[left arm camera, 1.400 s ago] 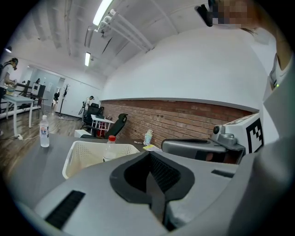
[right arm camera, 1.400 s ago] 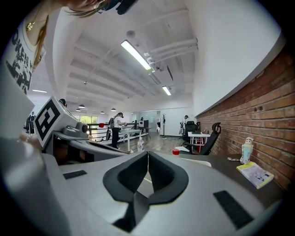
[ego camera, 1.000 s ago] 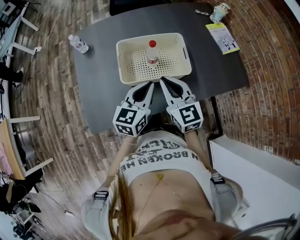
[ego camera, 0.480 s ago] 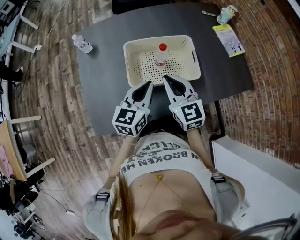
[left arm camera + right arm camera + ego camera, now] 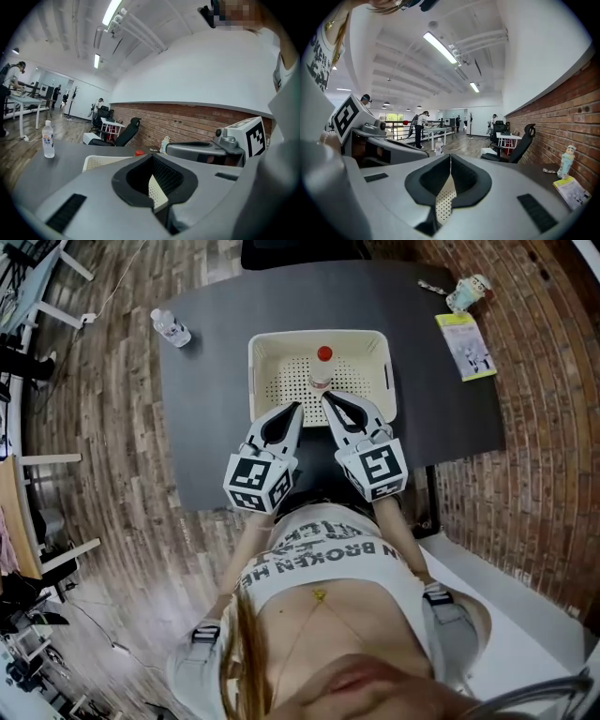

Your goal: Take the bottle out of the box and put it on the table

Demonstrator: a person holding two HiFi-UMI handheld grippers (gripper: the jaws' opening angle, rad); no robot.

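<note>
Box [image 5: 257, 371] on tabletop [image 5: 206, 409]: one red-capped bottle [image 5: 322, 371], upright. Left tool [image 5: 297, 407] and right tool [image 5: 327, 397] clenched, empty, tips over near rim; bottle just past right tool.

cream box [image 5: 319, 336], red-capped bottle [image 5: 322, 372], grey table [image 5: 214, 409]

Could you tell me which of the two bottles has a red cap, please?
The bottle in the box; the other bottle, on the table at left, has a white cap.

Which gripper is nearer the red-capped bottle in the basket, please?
Right. The right gripper points at the bottle from the near rim of the basket; the left gripper is farther, off to its left.
</note>
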